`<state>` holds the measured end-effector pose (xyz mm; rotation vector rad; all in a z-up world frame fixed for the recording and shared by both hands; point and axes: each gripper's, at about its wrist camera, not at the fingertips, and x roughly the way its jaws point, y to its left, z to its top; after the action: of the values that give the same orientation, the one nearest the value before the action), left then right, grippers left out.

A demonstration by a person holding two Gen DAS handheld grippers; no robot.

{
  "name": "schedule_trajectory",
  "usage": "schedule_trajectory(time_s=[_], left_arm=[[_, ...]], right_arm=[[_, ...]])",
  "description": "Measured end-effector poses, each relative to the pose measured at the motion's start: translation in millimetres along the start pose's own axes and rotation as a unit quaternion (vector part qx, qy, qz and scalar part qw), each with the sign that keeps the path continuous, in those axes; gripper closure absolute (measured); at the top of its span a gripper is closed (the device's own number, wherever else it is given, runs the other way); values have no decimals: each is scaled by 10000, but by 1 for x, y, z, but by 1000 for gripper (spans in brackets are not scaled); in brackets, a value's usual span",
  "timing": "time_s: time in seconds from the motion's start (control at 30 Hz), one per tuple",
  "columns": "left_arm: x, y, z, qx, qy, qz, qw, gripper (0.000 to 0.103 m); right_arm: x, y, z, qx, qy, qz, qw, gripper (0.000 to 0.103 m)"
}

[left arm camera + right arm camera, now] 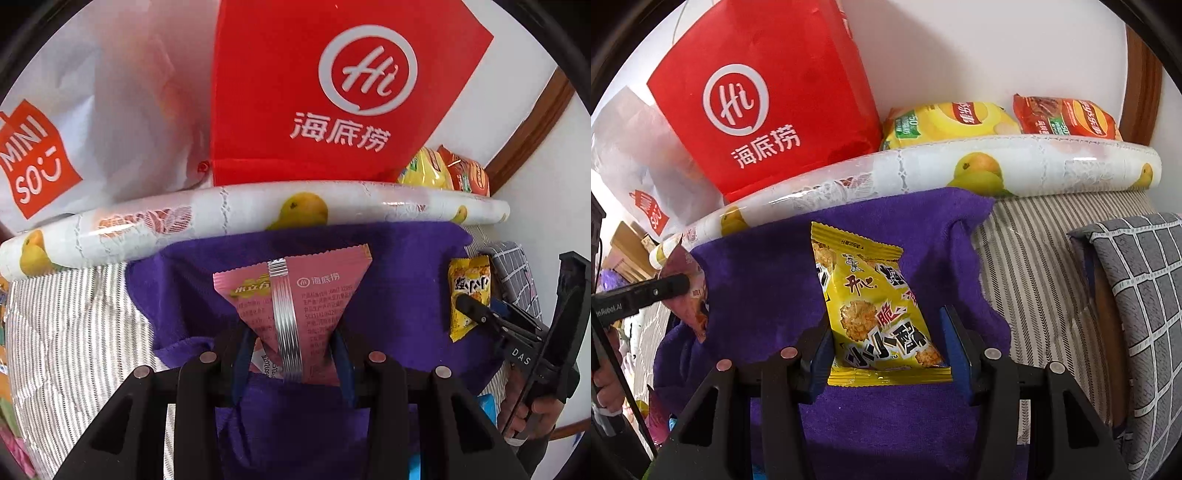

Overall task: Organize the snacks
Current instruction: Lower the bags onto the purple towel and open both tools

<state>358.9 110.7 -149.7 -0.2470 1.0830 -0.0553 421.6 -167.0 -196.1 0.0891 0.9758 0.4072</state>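
Both grippers had a snack, so the step looked like picking up, with the putting away not yet done. The left gripper (293, 354) had its fingers pinching the near end of a pink packet (291, 295). The right gripper (886, 354) had its fingers pinching the near end of a yellow packet (875, 306). Both packets were over a purple towel (757, 266), the pink one to the left and the yellow one to the right. I could not tell if they were lifted or lay on it.

I think the next move was to carry each packet to where it belongs. That could be the red bag (332, 92) at the far side, behind a rolled sheet with fruit pictures (221, 214), or the spot to the right of the bag where a yellow chip bag (945, 122) and an orange chip bag (1067, 118) sat. The packets would have to go up and over the roll. The grip must stay tight, because thin wrappers can slip.

The pink packet was flat and shiny, with a silver seam down the middle and zigzag ends. The yellow packet was puffy, with pictures of crunchy bites and big black letters. It sat tilted, with its far end leaning left.
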Motion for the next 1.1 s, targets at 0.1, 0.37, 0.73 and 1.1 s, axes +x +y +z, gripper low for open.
schedule_trajectory(time_s=[0.1, 0.37, 0.73, 1.1], left_arm=[[4, -1, -2, 2, 87, -19, 10000, 66], [13, -7, -3, 34, 235, 13, 9997, 65], [15, -16, 0, 90, 246, -147, 9995, 51], [-15, -28, 4, 301, -100, -198, 9993, 37]], right_arm=[[3, -3, 0, 57, 57, 14, 10000, 50], [7, 4, -2, -59, 127, -29, 9999, 49], [-10, 5, 0, -24, -254, 95, 9996, 32], [-42, 26, 6, -500, -888, -336, 9942, 26]])
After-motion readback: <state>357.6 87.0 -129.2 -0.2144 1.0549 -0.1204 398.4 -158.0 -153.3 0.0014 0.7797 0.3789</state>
